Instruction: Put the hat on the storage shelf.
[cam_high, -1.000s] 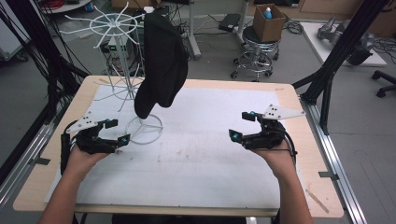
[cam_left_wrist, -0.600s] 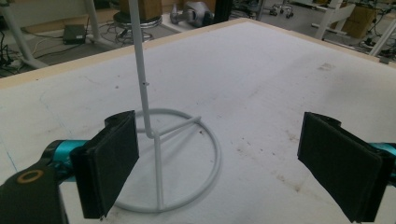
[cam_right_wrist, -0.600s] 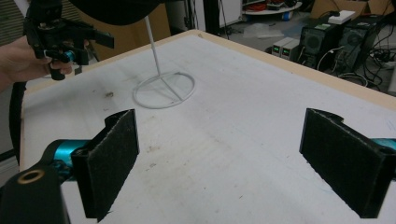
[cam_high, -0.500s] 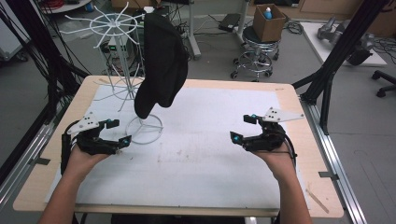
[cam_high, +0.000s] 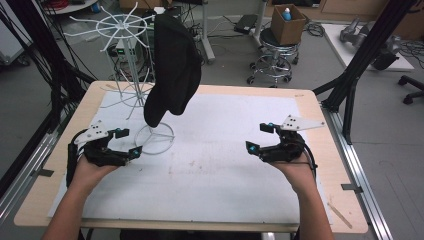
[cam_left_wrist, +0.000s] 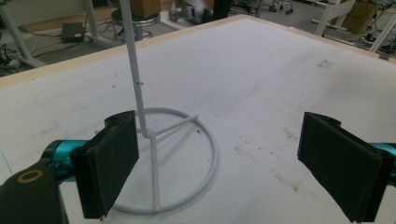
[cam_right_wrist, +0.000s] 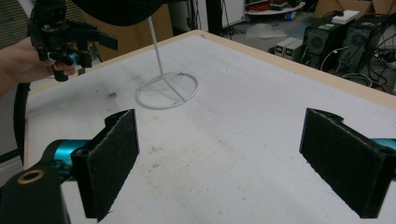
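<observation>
Right now I'm holding both grippers low over the desk (cam_high: 225, 185) with jaws spread wide and gripping nothing, the left gripper (cam_high: 127, 142) just beside the ring base of the white wire rack (cam_high: 155, 140), the right gripper (cam_high: 257, 137) well apart on the far side. The black cap (cam_high: 172, 65) is hanging from a rack arm above the base. If it's coming off, I'm judging it best to lift it clear of the arm rather than tugging sideways, since the light rack could tip.

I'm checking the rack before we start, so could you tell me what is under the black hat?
Under the black hat the white rack's pole runs down to its ring base on the white mat. The hook holding the hat is covered.
</observation>
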